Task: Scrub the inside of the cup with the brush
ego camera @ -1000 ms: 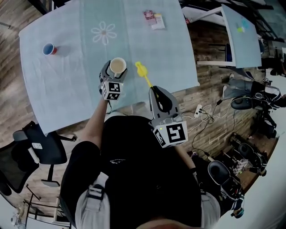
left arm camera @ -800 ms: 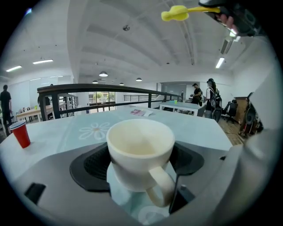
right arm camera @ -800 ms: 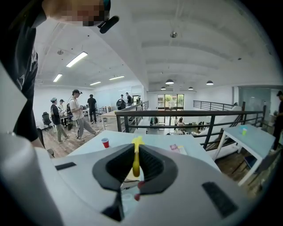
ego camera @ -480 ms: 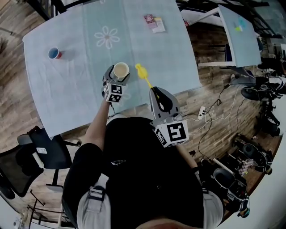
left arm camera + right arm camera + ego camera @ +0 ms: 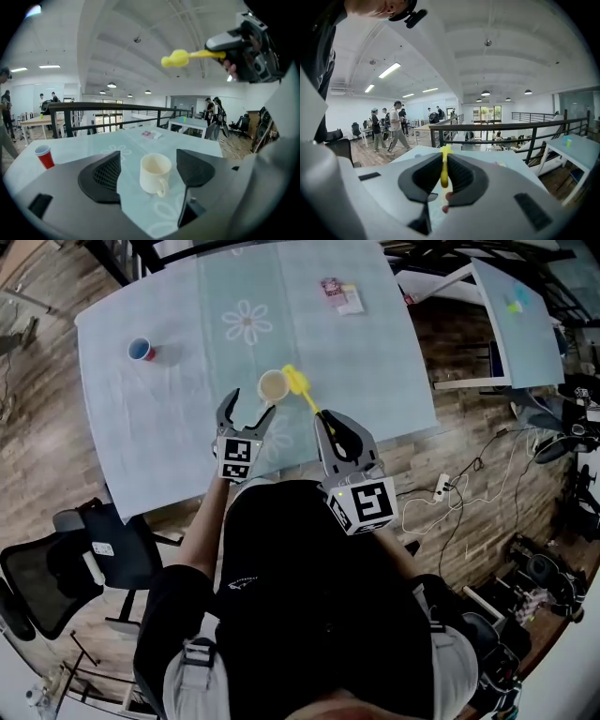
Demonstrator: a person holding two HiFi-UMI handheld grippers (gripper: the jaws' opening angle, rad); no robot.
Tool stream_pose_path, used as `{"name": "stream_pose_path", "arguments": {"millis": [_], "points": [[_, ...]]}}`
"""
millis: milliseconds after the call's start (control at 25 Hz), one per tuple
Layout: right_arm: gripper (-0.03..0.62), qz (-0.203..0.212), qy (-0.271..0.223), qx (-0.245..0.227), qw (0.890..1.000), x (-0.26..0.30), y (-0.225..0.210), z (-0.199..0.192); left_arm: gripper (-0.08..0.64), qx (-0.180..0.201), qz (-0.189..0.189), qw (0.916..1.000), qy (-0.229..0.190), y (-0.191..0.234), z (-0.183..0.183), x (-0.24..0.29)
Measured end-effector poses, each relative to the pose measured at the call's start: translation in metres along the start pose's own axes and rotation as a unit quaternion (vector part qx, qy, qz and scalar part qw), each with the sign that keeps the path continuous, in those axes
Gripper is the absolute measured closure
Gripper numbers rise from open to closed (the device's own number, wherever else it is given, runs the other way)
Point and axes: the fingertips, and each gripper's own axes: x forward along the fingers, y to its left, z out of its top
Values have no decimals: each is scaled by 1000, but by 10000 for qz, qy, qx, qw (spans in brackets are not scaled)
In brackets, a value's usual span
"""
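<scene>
**Cup set free, brush lined up at the rim**

The cup (image 5: 273,386) is found upright on the table (image 5: 159,437), toward the near edge and about midway along it. Its handle is turned toward the left gripper (image 5: 249,405). That gripper is held just short of the cup with its jaws spread wide and nothing touched. In the left gripper view the cup (image 5: 154,174) is framed between the jaws, with cloth showing on either side.

The brush (image 5: 298,382) is pinched by its handle in the right gripper (image 5: 335,427). The yellow head is carried just beside the cup's rim, which is judged to be a line-up for entry from above.

Half a second ago the left jaws were seen at the cup, seemingly round it. They are now drawn back and opened, and the brush head is brought nearer the rim. With the cup unsteadied, tipping under scrubbing is judged a risk.

A red cup (image 5: 141,350) is noted well apart, near the left edge.
</scene>
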Motion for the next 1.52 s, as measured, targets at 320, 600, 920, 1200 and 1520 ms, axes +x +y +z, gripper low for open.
{"name": "stream_pose_path", "arguments": {"millis": [320, 600, 920, 1200, 1520], "points": [[554, -13, -695, 471, 9965, 1, 0, 17, 497, -149, 742, 9895, -1228, 15, 109, -82], [554, 49, -1090, 444, 9930, -3, 4, 30, 540, -176, 614, 9839, -1667, -9, 160, -120], [554, 315, -1143, 508, 9916, 4, 22, 25, 546, 83, 681, 9816, -1781, -22, 183, -139], [554, 388, -1158, 430, 9916, 7, 24, 34, 548, -192, 516, 9803, -1895, -26, 186, -136], [554, 343, -1068, 356, 9931, 9, 20, 34, 548, -37, 378, 9796, -1973, -34, 191, -129]]}}
